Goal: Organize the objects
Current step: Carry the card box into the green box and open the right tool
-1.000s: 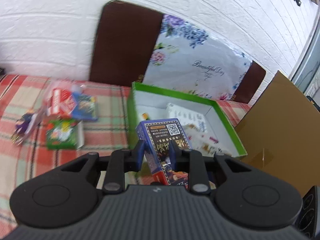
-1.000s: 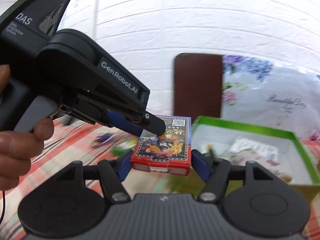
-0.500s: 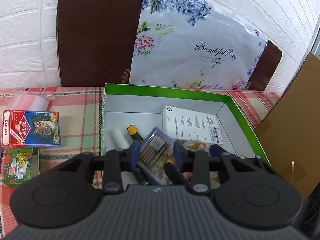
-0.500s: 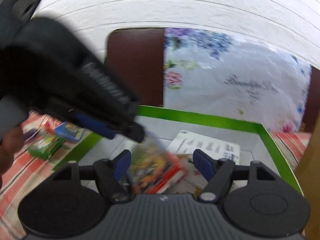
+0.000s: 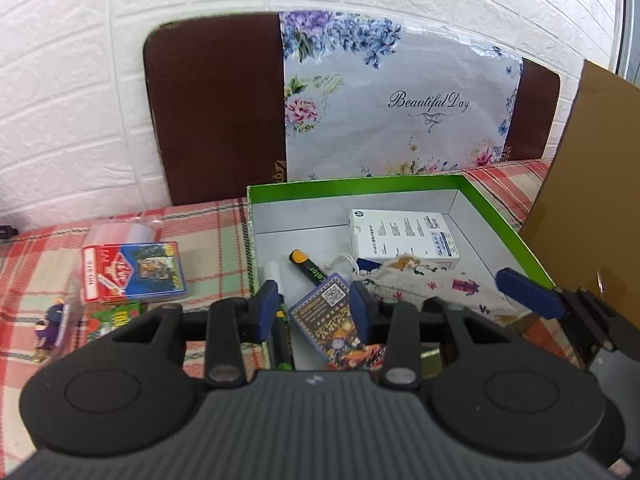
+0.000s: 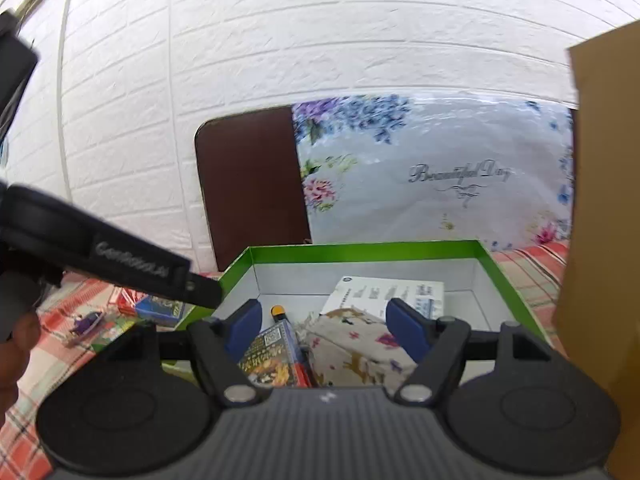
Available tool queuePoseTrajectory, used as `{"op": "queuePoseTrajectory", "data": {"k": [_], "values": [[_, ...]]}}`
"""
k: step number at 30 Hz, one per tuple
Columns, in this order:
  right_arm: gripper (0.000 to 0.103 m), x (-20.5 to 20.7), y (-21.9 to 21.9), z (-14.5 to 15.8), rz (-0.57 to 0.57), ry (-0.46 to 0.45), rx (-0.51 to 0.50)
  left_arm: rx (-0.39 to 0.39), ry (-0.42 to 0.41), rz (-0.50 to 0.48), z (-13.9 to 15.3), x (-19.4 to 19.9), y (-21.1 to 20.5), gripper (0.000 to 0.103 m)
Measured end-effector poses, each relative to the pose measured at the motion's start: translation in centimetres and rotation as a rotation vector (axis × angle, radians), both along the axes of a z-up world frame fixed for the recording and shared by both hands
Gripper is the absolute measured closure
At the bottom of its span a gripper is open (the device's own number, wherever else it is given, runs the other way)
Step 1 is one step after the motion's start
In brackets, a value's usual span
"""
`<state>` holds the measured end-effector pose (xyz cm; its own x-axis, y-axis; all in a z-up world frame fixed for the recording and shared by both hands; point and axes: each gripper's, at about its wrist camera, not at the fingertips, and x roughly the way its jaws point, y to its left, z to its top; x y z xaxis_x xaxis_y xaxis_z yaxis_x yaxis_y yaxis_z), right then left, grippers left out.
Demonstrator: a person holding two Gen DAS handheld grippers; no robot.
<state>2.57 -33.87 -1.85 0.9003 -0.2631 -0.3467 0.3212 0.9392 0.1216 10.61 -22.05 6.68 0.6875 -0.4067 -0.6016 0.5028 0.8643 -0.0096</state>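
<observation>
Over the green box (image 5: 500, 216), both grippers (image 5: 314, 312) (image 6: 326, 330) tilt downward.

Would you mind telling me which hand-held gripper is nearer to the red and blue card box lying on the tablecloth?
Left. The left hand-held gripper is just right of the card box; the right hand-held gripper is farther right, over the green box.

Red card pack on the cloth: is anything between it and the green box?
Nothing visible does. Only checked cloth lies between the red card pack and the green box, whose side wall it would have to clear.
</observation>
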Motion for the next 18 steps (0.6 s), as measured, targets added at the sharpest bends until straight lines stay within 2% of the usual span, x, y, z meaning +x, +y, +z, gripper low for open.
{"op": "queuePoseTrajectory", "data": {"k": [2, 5, 10, 13, 18], "values": [[0.032, -1.3, -0.2, 0.5, -0.017, -0.011, 0.026, 0.017, -0.024, 0.014, 0.3, -1.1, 0.3, 0.06], [0.031, -3.4, -0.4, 0.9, -0.039, -0.019, 0.082, 0.038, -0.048, 0.032, 0.5, -2.6, 0.9, 0.052], [0.029, -6.5, -0.2, 1.2, -0.048, -0.025, 0.183, 0.051, -0.048, 0.047, 0.2, -5.1, 2.3, 0.05], [0.028, -7.6, 0.7, 1.8, -0.044, -0.031, 0.171, 0.055, -0.037, 0.056, -0.3, -6.3, 3.3, 0.046], [0.027, -8.3, 2.3, 2.7, -0.037, -0.044, 0.15, 0.062, -0.029, 0.077, -0.9, -7.9, 4.9, 0.046]]}}
